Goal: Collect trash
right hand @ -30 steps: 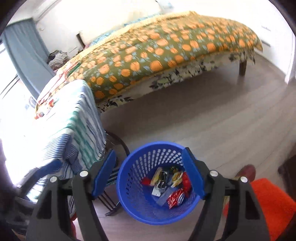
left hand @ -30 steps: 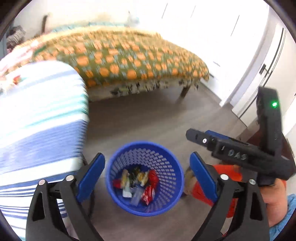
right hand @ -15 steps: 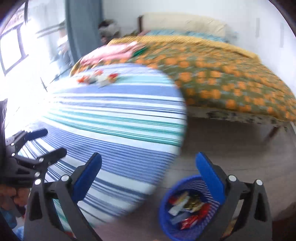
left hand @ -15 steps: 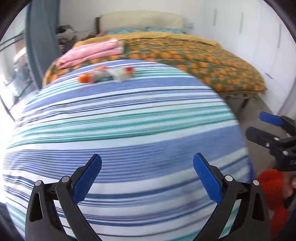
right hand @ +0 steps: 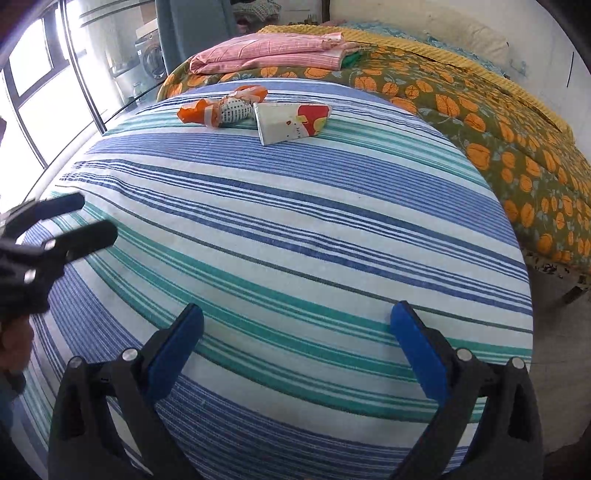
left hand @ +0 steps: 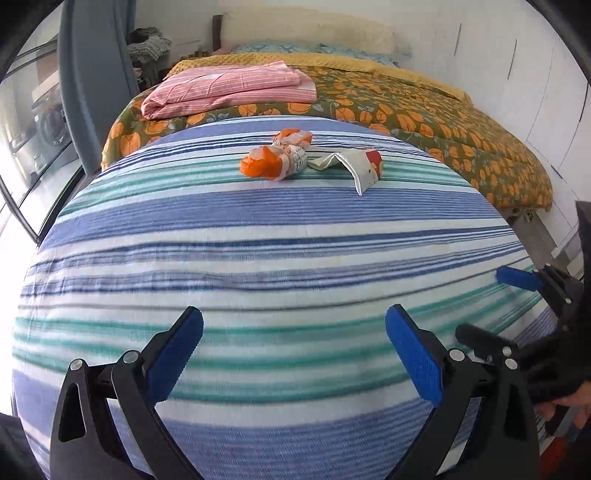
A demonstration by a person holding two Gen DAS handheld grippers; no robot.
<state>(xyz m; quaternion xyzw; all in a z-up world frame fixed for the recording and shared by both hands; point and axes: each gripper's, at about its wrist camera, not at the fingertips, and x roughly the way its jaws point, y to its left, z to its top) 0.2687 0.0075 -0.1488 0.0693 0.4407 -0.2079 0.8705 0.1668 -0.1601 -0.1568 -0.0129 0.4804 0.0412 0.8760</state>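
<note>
Setting: a home bedroom. A bed (left hand: 424, 110) is standing along the far side, wearing an olive cover printed with orange pumpkins, with folded pink striped linen (left hand: 229, 88) lying on it and pillows (left hand: 314, 35) resting against the white wall. A round table under a blue, teal and white striped cloth (left hand: 258, 258) is filling the foreground. A grey curtain (left hand: 96, 74) is hanging beside large windows (right hand: 44, 85). White cupboard doors (left hand: 546, 92) are lining the right wall.

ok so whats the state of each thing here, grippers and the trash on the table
left gripper: open, empty
right gripper: open, empty
orange wrapper: crumpled, lying on striped tablecloth
white carton: flattened, lying beside the wrapper
pink cloth: folded on bed
</note>
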